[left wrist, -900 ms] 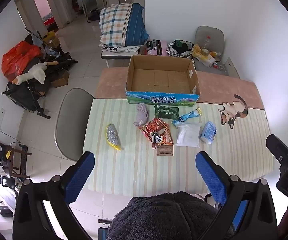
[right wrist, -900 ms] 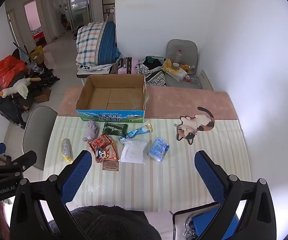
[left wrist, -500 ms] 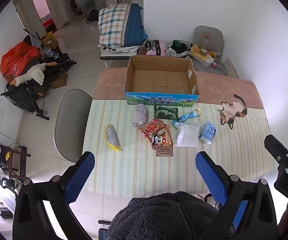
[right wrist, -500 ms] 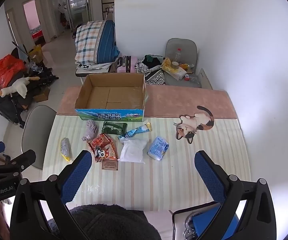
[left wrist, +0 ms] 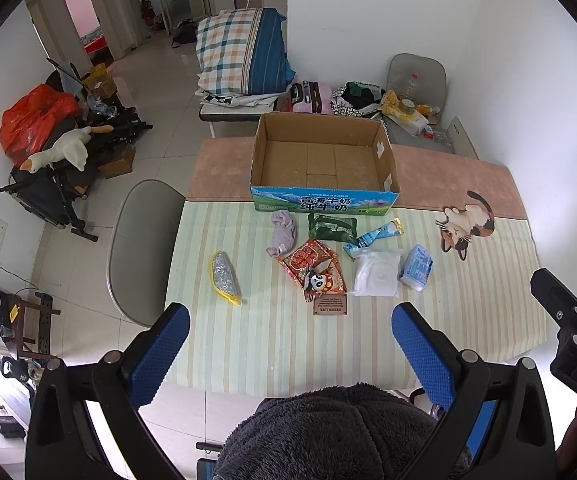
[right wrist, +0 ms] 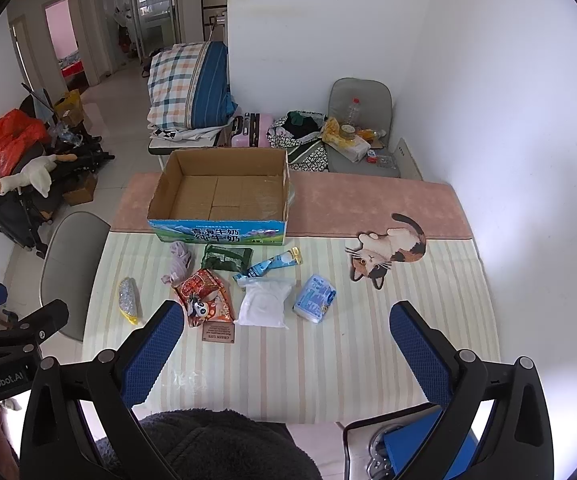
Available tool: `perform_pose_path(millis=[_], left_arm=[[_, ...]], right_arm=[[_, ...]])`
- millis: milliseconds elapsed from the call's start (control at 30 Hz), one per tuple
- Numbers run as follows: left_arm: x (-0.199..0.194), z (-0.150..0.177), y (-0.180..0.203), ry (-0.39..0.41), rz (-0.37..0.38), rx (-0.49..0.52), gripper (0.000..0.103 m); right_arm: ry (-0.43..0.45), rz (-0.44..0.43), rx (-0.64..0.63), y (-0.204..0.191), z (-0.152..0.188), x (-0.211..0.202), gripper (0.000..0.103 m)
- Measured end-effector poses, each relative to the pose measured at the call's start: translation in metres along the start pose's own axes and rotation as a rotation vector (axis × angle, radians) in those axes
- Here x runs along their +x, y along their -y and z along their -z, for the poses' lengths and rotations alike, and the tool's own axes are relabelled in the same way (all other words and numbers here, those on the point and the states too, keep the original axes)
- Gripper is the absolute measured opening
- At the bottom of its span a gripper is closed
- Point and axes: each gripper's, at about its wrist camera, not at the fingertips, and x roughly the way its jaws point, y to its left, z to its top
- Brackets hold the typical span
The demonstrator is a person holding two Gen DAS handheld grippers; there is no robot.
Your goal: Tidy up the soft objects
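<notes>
Surface, striped cloth. Far edge, centre: open cardboard box, empty. Just in front of it, mid-surface: grey sock, green packet, blue tube, red snack bag, white pouch, tissue pack; silver-yellow pouch toward the left edge. My left gripper and right gripper: both spread wide, holding nothing, above the near edge.

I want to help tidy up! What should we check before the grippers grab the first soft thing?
1. Cardboard box open, nothing inside: ok.
2. Left gripper open, holding nothing: ok.
3. Right gripper open, holding nothing: ok.
4. Grey sock lies free, nothing on top: ok.
5. White pouch apart from neighbours: not ok, the blue stick packet touches it.
6. Which packets are soft: cannot tell.
</notes>
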Motion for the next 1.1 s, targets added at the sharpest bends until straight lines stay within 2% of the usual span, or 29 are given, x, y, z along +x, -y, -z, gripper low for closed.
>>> perform_pose_path(millis=[1100], left_arm=[[-0.0041, -0.0058, 0.0015, 0.031, -0.003, 0.016, 0.103]], right_arm=[[0.037, 0.003, -0.001, -0.0011, -0.0074, -0.0097, 0.103]])
